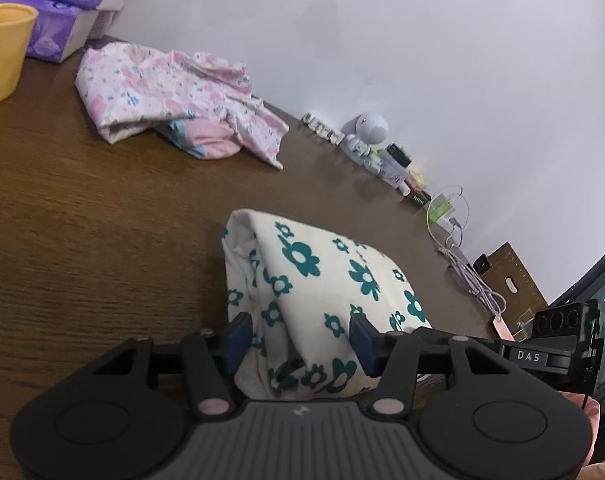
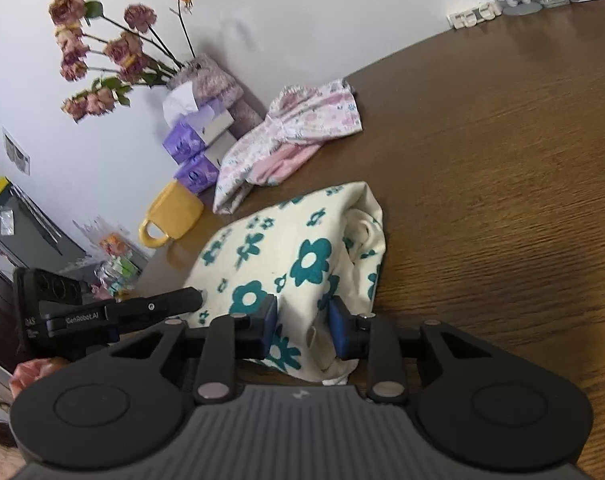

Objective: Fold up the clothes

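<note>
Soft, even indoor light; fisheye bending at edges, slight blur, faint shadows.

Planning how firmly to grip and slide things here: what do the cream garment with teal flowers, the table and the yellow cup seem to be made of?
Cream garment: soft matte woven or knit cloth, likely cotton; it creases and bunches in folds.
Table: brown wood or wood-look laminate with visible grain and a low sheen; which one, I cannot tell.
Yellow cup: smooth opaque surface, probably plastic, possibly glazed ceramic.
</note>
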Demonstrator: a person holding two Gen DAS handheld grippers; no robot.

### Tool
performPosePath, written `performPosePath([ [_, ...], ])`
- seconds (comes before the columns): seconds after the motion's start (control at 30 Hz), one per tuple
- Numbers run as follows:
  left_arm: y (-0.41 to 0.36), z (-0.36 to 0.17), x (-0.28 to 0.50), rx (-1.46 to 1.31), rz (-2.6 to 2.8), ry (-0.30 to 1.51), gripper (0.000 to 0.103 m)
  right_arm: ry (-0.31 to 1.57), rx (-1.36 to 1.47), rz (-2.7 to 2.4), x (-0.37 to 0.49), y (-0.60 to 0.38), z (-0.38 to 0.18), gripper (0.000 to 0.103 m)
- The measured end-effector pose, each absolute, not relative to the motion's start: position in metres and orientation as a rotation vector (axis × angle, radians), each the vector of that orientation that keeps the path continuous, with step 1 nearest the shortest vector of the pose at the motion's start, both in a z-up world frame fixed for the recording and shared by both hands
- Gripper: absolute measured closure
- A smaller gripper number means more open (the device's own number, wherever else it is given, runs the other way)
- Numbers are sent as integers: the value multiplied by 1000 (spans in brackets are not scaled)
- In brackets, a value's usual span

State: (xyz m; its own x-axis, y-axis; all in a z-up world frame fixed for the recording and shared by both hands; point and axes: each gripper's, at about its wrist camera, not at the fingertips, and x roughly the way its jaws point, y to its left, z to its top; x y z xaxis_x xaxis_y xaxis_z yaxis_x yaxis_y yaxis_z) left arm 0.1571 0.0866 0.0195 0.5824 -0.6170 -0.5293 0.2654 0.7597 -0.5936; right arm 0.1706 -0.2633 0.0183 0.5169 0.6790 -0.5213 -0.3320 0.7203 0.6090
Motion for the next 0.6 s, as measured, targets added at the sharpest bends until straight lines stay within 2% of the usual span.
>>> performPosePath([
  [0.1,86,16,157,-486,-538,816,66,824,471,627,168,-264,17,85],
  [0.17,86,17,155,-484,-540,811,66,825,478,625,168,-265,18,85],
  [0.23,90,19,152,-495,-534,798,60,826,485,624,168,-266,19,79],
  [0.27,92,20,151,-508,-526,787,50,826,489,623,168,-267,19,76],
  [0.3,95,21,150,-523,-518,775,47,812,498,617,169,-269,22,68],
  [0.37,98,21,151,-539,-499,770,52,786,519,602,171,-272,27,66],
  [0.4,98,20,152,-542,-493,776,64,783,530,588,174,-273,27,67],
  [0.43,98,18,152,-544,-494,784,69,790,546,573,177,-273,25,80],
  [0.5,97,16,152,-542,-496,796,74,824,571,560,182,-273,17,93],
  [0.6,96,14,151,-530,-494,804,75,842,610,561,183,-276,6,95],
])
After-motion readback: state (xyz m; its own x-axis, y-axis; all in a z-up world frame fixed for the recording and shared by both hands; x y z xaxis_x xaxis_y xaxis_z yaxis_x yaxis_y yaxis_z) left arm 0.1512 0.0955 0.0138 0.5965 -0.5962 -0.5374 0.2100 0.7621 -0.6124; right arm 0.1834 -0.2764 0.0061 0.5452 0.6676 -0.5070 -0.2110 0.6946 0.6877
